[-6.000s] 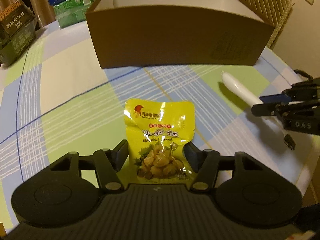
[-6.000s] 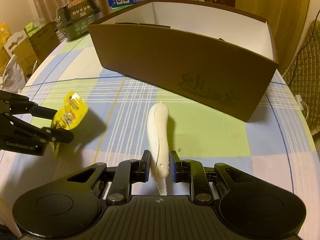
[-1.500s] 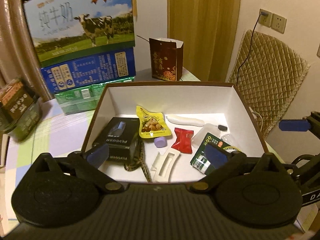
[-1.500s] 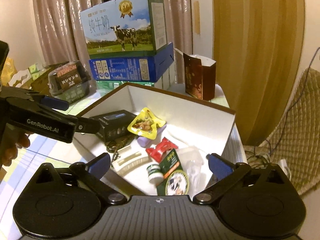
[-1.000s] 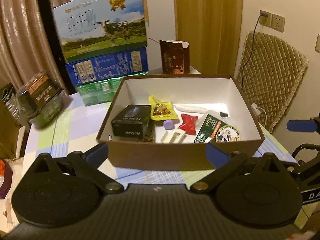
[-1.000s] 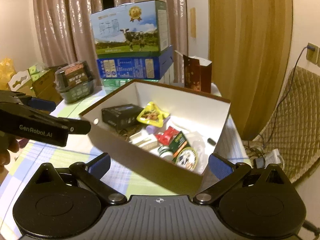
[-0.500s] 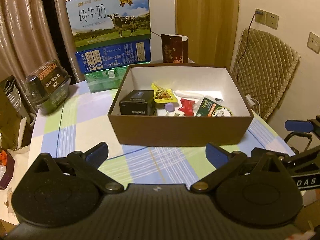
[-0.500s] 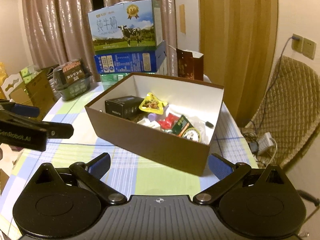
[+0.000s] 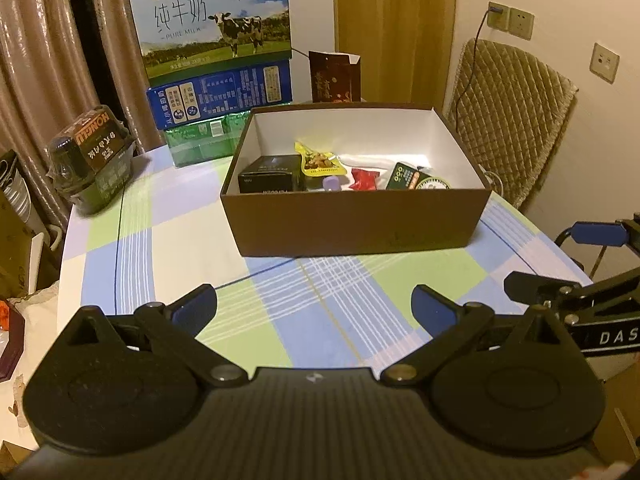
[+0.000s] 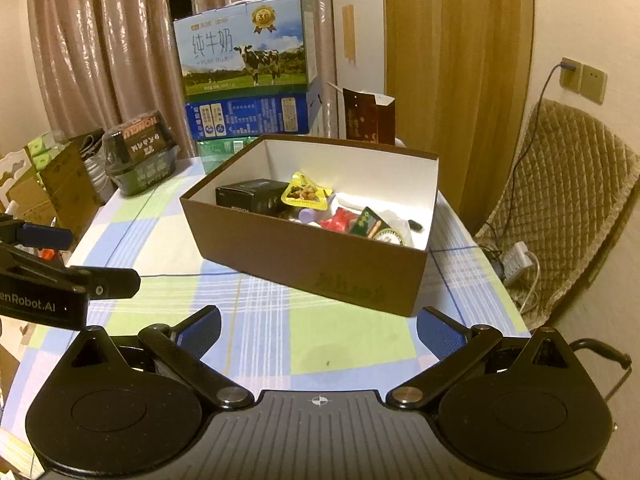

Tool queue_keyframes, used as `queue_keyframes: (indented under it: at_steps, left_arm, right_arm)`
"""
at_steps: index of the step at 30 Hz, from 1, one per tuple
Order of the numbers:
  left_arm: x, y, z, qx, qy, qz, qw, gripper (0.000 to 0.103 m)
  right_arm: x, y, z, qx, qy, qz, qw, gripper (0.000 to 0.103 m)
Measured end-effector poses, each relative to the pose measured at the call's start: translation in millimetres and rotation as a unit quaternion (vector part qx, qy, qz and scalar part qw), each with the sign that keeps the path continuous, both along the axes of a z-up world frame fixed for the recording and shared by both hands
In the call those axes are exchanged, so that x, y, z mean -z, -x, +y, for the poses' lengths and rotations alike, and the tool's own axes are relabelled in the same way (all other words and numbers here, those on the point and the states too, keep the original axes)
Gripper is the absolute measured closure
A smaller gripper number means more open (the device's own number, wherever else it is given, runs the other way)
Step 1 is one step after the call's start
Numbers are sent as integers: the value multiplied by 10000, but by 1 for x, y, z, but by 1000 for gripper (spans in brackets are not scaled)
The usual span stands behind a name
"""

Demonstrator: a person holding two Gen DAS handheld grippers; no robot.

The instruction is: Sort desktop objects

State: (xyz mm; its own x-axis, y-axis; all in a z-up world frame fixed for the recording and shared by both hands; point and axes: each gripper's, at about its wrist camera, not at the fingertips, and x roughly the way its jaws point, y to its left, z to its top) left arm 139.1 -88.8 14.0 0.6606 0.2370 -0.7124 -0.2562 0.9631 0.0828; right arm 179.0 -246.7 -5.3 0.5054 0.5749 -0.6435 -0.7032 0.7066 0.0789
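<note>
Sorting apparently finished: brown box (image 9: 356,222) ahead of both grippers, holding yellow snack pouch (image 9: 319,159), black carton (image 9: 269,174), red wrapper (image 9: 365,179), green packet (image 9: 402,176), small purple piece (image 9: 331,182). Left gripper (image 9: 314,307) spread wide, nothing between its fingers, hovering over checked tablecloth (image 9: 280,312) short of the box's near wall. Right gripper (image 10: 318,330) likewise wide apart and empty, off the box's near right corner; same pouch (image 10: 306,193) seen inside from that side. No loose item visible on the cloth between grippers and box, so probably last step done; next move, if any, likely only a scan of the table edges for leftovers.

Beyond the box: stacked milk cartons (image 9: 216,36), dark red paper bag (image 9: 335,76). Far left of the left gripper: dark wrapped package (image 9: 94,156). To the right, quilted chair (image 9: 512,120). Nothing blocking the reach to the box.
</note>
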Motion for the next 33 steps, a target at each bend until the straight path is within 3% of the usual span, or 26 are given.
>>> queue_keyframes:
  at_steps: [33]
  left_arm:
    - [4,33,4,333,-51,-99,9994,1]
  right_arm:
    - [6,42,4,261,23,165,9995,2]
